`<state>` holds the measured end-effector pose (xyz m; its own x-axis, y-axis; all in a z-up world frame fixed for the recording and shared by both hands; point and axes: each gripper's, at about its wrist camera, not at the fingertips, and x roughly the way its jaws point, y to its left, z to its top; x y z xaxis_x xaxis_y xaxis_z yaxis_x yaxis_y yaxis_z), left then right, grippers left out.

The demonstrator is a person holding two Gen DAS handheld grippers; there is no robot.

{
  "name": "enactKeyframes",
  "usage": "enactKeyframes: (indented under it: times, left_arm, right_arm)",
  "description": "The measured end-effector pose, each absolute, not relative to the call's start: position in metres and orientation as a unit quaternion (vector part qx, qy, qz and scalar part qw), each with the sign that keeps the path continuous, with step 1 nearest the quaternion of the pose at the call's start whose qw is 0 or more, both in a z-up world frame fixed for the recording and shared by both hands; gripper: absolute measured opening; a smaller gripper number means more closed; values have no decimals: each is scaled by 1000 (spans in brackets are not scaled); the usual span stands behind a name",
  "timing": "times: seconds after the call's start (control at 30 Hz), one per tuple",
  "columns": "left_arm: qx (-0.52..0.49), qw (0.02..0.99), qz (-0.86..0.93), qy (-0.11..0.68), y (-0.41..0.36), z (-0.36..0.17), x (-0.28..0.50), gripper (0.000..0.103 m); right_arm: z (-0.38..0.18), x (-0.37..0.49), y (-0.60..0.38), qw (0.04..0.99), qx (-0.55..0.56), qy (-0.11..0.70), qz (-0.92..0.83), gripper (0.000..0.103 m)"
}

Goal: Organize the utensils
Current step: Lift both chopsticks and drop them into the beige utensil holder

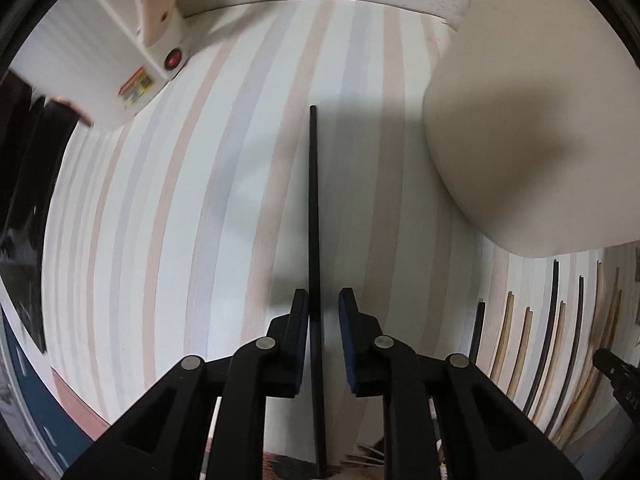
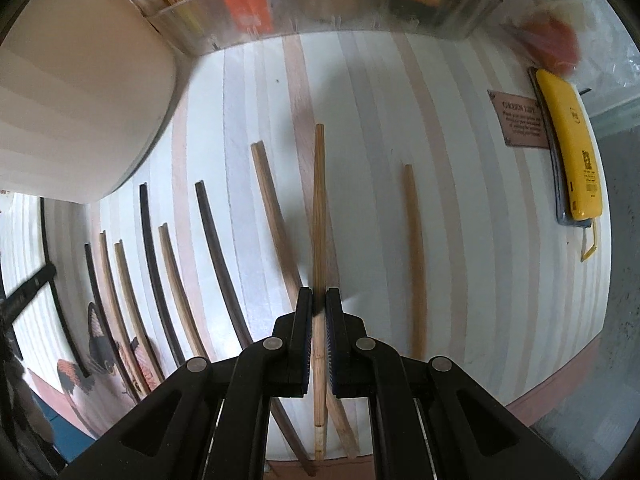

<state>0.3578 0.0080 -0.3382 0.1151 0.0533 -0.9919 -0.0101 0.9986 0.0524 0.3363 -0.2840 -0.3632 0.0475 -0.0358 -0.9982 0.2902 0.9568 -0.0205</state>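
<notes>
Nearest the left wrist camera, the left gripper (image 1: 324, 304) points down at a striped tablecloth (image 1: 180, 200), its jaws parted and opening; a black chopstick (image 1: 314, 208) runs straight between the blue pads (image 1: 347, 320), close against the left one, with a clear gap to the right one, so it looks released or nearly so. Beyond it on the right sits a large cream container (image 1: 520, 120), and at the far left a white appliance with a red button (image 1: 174, 58). Low on the right edge, a row of dark and wooden chopsticks (image 1: 552, 340) lies side by side. In the right wrist view, the right gripper (image 2: 319, 300) is clamped tight on a light wooden chopstick (image 2: 319, 200), which crosses over a second brown chopstick (image 2: 276, 216) just beside it. Further right a separate wooden chopstick (image 2: 416, 256) lies alone; to the left the row of chopsticks (image 2: 160, 264) fans out near a butterfly print (image 2: 100, 344). Farthest away stand a clear plastic organiser (image 2: 320, 12) and a yellow device (image 2: 572, 148). Risks, as a judgement: the black stick may cling to the left pad and drag or roll off line as the jaws part; the gripped wooden stick, held near one end, could pivot, nudge its crossed neighbour and disturb the ordered row
</notes>
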Motion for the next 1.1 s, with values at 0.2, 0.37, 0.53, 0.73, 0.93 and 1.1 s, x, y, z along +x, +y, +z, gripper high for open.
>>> enactKeyframes:
  times: [0.2, 0.37, 0.53, 0.73, 0.93, 1.1]
  left_arm:
    - [25, 761, 46, 646, 0, -334, 330, 4]
    - [12, 788, 51, 613, -1, -305, 298, 4]
    - [-16, 800, 27, 600, -4, -272, 287, 3]
    - [-46, 831, 26, 554, -5, -209, 274, 3]
    - [-81, 868, 24, 490, 8, -145, 284, 3]
    - [-98, 898, 16, 429, 9, -76, 302, 3]
  right_arm:
    - [-343, 329, -290, 740, 94, 657, -112, 7]
    - [-312, 315, -286, 768, 99, 623, -108, 7]
    - [-277, 304, -285, 797, 100, 589, -89, 7]
    - [-226, 313, -274, 829, 97, 548, -60, 7]
    - [-175, 318, -266, 855, 105, 507, -28, 7]
    - [-125, 334, -256, 876, 117, 467, 1, 7]
